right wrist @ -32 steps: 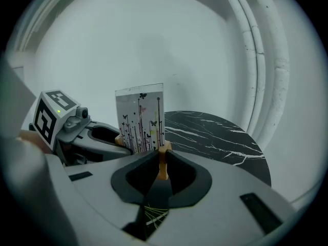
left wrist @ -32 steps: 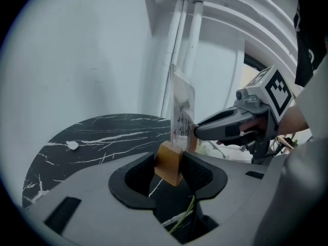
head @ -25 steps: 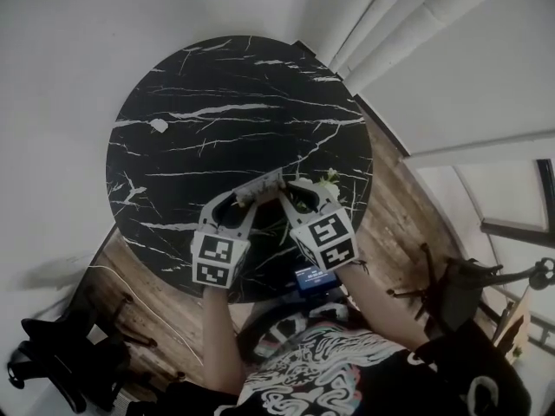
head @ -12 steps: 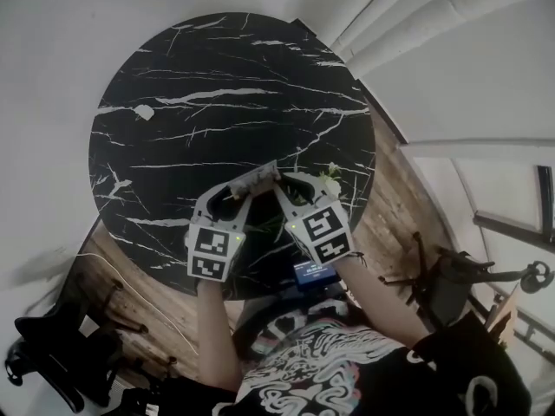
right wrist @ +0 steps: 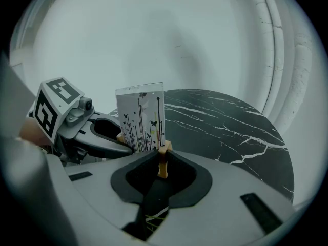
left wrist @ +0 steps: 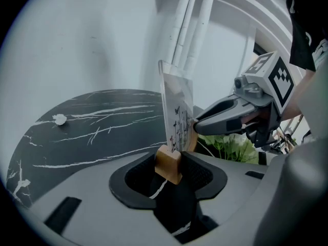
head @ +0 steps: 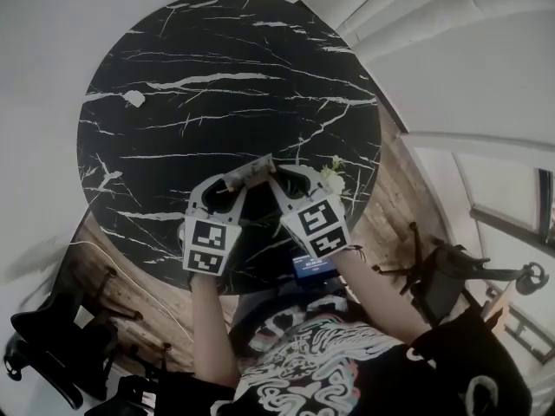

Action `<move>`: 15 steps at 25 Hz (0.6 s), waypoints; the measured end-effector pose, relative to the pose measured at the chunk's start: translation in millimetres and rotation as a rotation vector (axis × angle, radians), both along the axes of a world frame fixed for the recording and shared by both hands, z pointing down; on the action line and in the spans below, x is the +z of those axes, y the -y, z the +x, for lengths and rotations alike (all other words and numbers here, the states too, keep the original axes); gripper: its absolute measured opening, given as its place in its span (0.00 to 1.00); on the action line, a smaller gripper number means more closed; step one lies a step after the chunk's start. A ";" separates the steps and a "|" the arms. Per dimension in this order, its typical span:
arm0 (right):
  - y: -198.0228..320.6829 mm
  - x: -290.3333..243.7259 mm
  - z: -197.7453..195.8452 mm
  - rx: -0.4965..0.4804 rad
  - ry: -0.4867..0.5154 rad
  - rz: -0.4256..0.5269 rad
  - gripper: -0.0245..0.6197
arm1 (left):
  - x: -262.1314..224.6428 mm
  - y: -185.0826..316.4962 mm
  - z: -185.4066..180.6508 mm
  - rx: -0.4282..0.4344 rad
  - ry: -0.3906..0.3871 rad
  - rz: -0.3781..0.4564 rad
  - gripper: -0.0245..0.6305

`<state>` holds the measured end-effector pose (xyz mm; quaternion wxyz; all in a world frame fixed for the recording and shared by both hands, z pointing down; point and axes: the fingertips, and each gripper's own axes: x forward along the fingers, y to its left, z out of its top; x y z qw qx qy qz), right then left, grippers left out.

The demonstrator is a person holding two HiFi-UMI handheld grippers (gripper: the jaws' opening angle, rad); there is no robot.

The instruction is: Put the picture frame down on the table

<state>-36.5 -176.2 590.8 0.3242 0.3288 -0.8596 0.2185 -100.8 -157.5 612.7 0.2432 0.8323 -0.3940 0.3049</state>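
The picture frame (head: 252, 172) is a clear upright sheet printed with stems and butterflies, standing on two small wooden feet. It is held over the near part of the round black marble table (head: 173, 76). My left gripper (head: 236, 182) is shut on one wooden foot (left wrist: 168, 164), and the sheet (left wrist: 177, 114) rises just past its jaws. My right gripper (head: 276, 180) is shut on the other foot (right wrist: 163, 163) from the opposite side, with the printed sheet (right wrist: 141, 118) facing its camera. Whether the feet touch the table is hidden.
A small white scrap (head: 133, 99) lies at the table's far left. A green plant with white flowers (head: 329, 176) sits at the table's right edge, close to the right gripper. Dark chairs (head: 52, 345) stand on the wooden floor around the table. White curtains (head: 416, 16) hang at right.
Both grippers and the frame have drifted slightly left and farther over the table. The hold on the frame is the same.
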 end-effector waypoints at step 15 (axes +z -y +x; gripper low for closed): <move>-6.9 13.2 -1.9 -0.035 -0.040 -0.026 0.12 | 19.2 -8.0 -1.7 0.024 0.030 -0.012 0.30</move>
